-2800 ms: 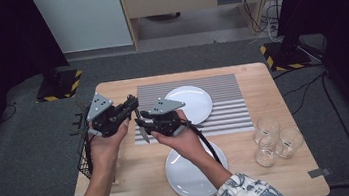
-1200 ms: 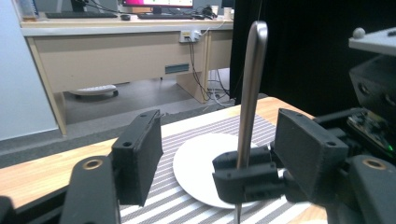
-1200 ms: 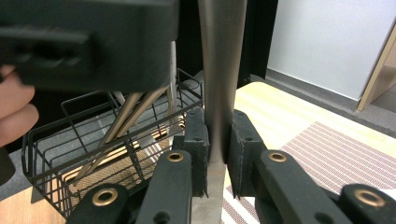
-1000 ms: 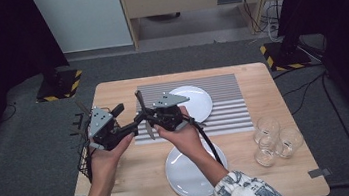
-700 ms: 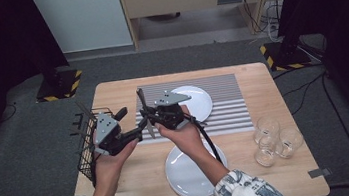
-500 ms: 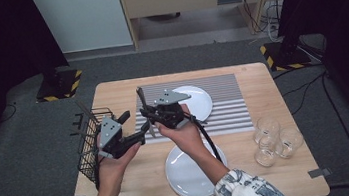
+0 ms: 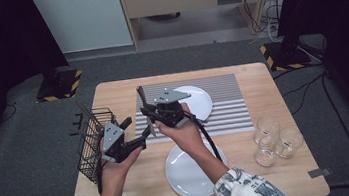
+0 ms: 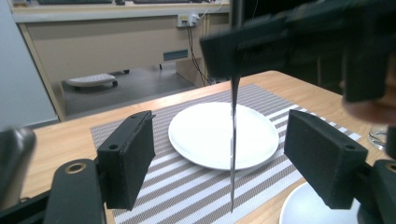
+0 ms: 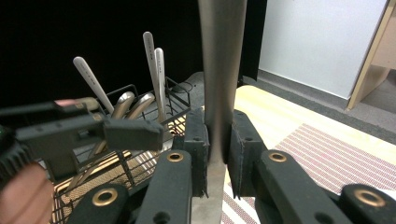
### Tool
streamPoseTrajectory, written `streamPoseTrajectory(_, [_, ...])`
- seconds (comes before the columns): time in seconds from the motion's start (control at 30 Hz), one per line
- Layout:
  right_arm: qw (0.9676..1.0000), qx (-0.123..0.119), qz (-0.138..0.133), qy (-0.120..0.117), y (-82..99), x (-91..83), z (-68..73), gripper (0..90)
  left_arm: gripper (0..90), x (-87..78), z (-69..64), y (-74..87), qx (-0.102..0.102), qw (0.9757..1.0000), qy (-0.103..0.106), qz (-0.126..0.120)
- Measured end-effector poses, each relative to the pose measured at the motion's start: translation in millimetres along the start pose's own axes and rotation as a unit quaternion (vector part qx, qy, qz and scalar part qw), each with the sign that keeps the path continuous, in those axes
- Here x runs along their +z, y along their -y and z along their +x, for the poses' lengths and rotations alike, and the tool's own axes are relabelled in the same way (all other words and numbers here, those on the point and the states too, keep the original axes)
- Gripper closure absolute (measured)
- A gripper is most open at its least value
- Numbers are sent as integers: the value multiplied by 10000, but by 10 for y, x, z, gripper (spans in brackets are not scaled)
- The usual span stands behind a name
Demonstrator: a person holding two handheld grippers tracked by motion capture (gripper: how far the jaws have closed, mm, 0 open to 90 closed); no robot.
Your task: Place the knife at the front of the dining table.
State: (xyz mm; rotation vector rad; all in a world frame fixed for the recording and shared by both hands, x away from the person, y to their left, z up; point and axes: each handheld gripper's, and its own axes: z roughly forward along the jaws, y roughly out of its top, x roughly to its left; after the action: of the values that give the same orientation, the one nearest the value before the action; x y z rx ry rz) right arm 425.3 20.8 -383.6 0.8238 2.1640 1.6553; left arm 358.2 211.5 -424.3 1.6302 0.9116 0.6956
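My right gripper (image 7: pixel 148 113) (image 9: pixel 218 149) is shut on a metal table knife (image 7: pixel 142 98) (image 9: pixel 219 70) and holds it upright above the striped mat's left edge. The knife's lower end (image 8: pixel 232 154) hangs between the jaws of my left gripper (image 7: pixel 134 132) (image 8: pixel 229 158), which stand wide apart and do not touch it. The left gripper is lower and to the left of the right one, beside a black wire basket (image 7: pixel 90 143) (image 9: pixel 140 140) with several pieces of cutlery in it.
A white plate (image 7: pixel 198 101) (image 8: pixel 205 140) lies on the grey striped mat (image 7: pixel 229 106). A stack of white plates (image 7: pixel 192 174) sits near the front edge. Three glasses (image 7: pixel 271 139) stand at the right. The basket is at the table's left edge.
My left gripper has sunk and drifted toward the near left, uncovering the wire basket. The right gripper with the upright knife has stayed put.
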Motion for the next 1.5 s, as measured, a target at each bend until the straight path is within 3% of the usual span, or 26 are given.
streamPoseTrajectory(0.5, [10000,29,-77,-3,-51,-33,71,796,346,90,2,132,-99,9998,-60,135])
streamPoseTrajectory(0.6, [10000,42,-86,-11,-63,-41,85,795,376,108,-6,186,-194,9997,-78,110])
streamPoseTrajectory(0.7, [9999,42,-105,-24,-75,-54,102,796,397,129,-13,242,-100,9997,-156,176])
streamPoseTrajectory(0.93, [9999,42,-109,-35,-78,-57,115,795,433,143,-5,276,-160,9996,-193,146])
streamPoseTrajectory(1.5, [9999,91,-95,-37,-60,-51,119,795,571,203,8,316,-244,9995,8,193])
